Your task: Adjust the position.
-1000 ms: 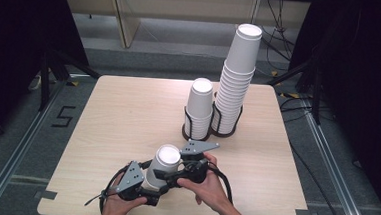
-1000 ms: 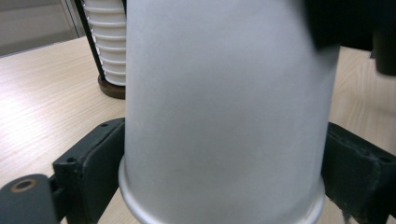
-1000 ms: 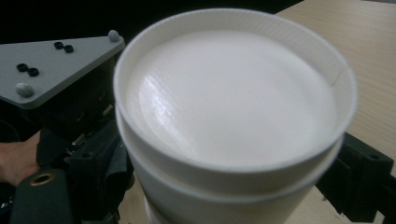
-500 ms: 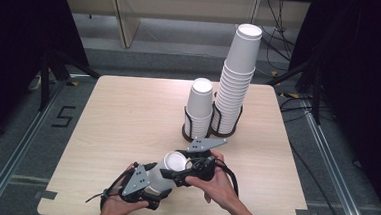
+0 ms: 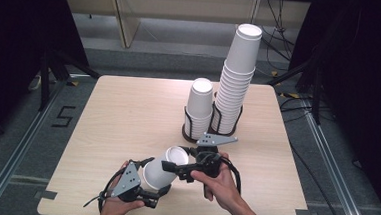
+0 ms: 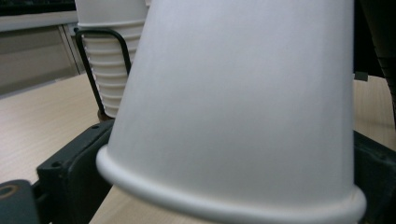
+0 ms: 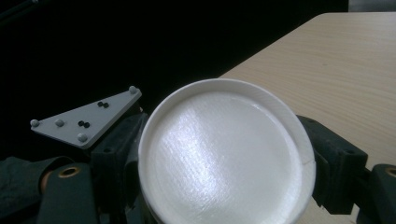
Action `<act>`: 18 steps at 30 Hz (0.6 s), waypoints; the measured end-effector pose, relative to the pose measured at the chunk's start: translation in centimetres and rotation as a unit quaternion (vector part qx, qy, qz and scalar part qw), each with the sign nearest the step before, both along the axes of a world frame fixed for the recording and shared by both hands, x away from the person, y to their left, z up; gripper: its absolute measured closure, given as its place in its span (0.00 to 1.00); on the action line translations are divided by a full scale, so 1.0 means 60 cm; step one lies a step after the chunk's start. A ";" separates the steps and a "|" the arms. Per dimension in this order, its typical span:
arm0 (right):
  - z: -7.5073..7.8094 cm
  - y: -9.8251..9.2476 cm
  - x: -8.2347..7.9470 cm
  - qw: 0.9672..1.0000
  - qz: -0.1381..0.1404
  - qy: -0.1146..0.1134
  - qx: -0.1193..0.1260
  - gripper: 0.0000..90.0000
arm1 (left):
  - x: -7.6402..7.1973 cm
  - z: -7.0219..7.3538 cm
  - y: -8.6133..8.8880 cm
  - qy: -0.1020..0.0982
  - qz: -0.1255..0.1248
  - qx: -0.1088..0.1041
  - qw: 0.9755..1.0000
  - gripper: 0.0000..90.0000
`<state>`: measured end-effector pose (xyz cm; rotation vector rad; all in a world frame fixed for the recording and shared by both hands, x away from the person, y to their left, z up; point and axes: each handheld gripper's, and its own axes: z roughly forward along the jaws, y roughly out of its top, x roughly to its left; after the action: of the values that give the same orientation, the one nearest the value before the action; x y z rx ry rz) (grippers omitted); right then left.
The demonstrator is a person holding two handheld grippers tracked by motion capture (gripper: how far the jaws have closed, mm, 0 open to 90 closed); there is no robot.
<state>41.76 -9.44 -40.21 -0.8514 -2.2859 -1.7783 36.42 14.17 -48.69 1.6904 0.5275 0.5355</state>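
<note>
Since one second ago, the paper cup (image 5: 162,168) has tipped from upright, with its flat end facing up, to lying nearly on its side, and both of your hands have shifted slightly toward the near edge of the surface (image 5: 102,117). The cup is now held above the surface near the middle of that near edge, its flat base pointing up and toward the far right.

The left claw (image 5: 148,189) is clenched on the cup's wide, rolled-rim end; in the left gripper view the cup wall (image 6: 243,102) sits between the two black jaws, with the rim just above them. The right claw (image 5: 177,169) grips the narrow base end; in the right gripper view the base disc (image 7: 226,154) lies between its jaws, with the left claw's grey plate (image 7: 86,119) beyond.

Two stacks of cups stand in a black wire holder (image 5: 212,126) toward the far right of the surface: a short stack (image 5: 199,105) and a tall stack (image 5: 236,75) beside it.

Judged from its look, the cup is light, thin-walled and easily crushed. You should take it near the rolled rim or the base, where it is likely stiffest, and press gently on the smooth mid-wall, which may dent or slip.
</note>
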 end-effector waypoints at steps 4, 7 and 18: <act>-0.003 -0.001 -0.001 1.000 -0.002 0.024 0.000 0.27 | 0.001 0.002 0.004 0.002 -0.004 0.011 1.000 0.06; -0.008 -0.003 0.006 1.000 0.004 0.020 -0.001 0.26 | 0.002 0.006 0.004 0.009 -0.006 0.024 1.000 0.09; 0.003 -0.020 0.014 0.996 0.045 -0.016 -0.077 0.18 | 0.003 0.008 0.006 0.014 -0.031 0.115 0.993 0.12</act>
<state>42.59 -10.64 -40.02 -0.7337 -2.4664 -1.6062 36.58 14.51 -48.19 1.9304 0.4448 0.5440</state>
